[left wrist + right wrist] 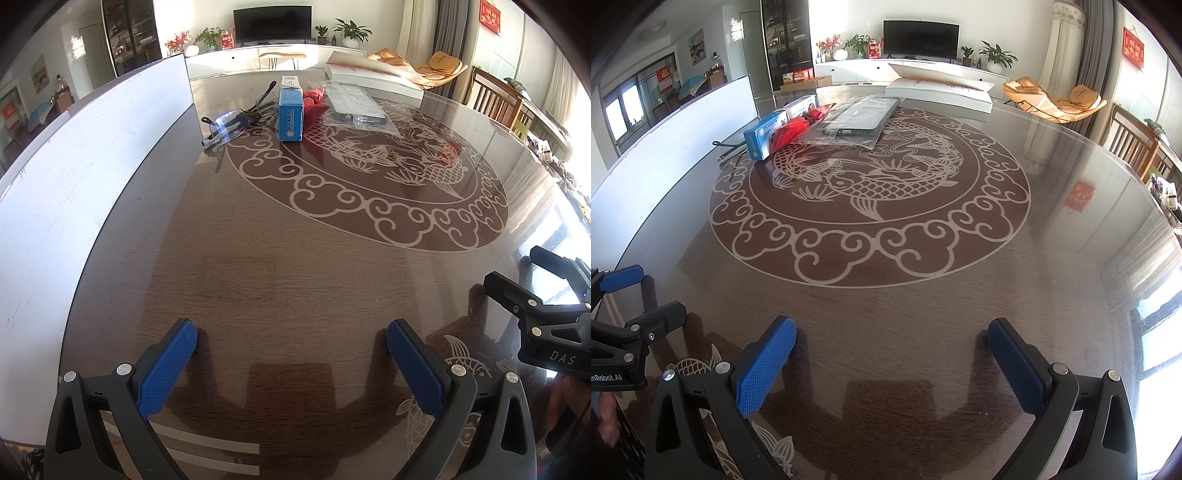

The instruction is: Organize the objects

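Landmark: television (921,38), dark screen, on a long white cabinet (912,70) at the far wall.
Plants: potted greenery (996,56) just right of the television; flowers (829,44) to its left.
Seating: orange lounge chair (1052,99) well right of the television.
Shelving: dark glass-fronted cabinet (786,40) left of the television.

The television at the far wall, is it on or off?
Off: the television screen is plain dark in both views, with no picture.

"DAS" on right gripper (546,288); "enRobot.AI" on left gripper (631,291).
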Demonstrator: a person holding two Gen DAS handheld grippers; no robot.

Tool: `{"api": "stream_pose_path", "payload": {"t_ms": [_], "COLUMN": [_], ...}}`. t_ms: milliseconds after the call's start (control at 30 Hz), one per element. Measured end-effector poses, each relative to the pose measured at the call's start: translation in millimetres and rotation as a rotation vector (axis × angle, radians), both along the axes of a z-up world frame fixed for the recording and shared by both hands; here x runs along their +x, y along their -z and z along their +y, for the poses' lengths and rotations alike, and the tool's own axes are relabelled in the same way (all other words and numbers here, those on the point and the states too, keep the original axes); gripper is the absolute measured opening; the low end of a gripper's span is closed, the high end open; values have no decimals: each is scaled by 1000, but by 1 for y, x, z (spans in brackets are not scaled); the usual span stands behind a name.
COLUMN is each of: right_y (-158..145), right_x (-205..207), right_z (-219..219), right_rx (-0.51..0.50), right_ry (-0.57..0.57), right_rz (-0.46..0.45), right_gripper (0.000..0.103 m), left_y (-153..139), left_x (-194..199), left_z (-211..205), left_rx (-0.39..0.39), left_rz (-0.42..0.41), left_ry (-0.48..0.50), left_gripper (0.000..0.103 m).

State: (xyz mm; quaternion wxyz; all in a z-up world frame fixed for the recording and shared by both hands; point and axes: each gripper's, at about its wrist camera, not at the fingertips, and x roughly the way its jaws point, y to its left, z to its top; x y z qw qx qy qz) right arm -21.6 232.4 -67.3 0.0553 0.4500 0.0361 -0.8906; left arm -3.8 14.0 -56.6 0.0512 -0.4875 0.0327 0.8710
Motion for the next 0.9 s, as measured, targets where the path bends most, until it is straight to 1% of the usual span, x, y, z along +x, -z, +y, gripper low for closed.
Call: {"api": "stream_pose_path", "payload": {"t_ms": [567,667,833,900], "right_y": [0,0,0,0], "right_x": [0,0,0,0], "right_z": [0,0,0,0], "right_rx": [0,0,-1,-1], "right_ry": [0,0,0,0], "right_rz": [0,0,0,0], "right_gripper": [103,103,103,103], "left_y": [0,0,0,1], "left_x": [-1,-2,-4,-4], "left_z": [-1,-10,-32,-35], "left_rx": [1,2,4,4], "left_rz": [0,0,2,4], "left_ry": [-7,-50,-169,-190], "left_gripper": [103,103,103,103]}}
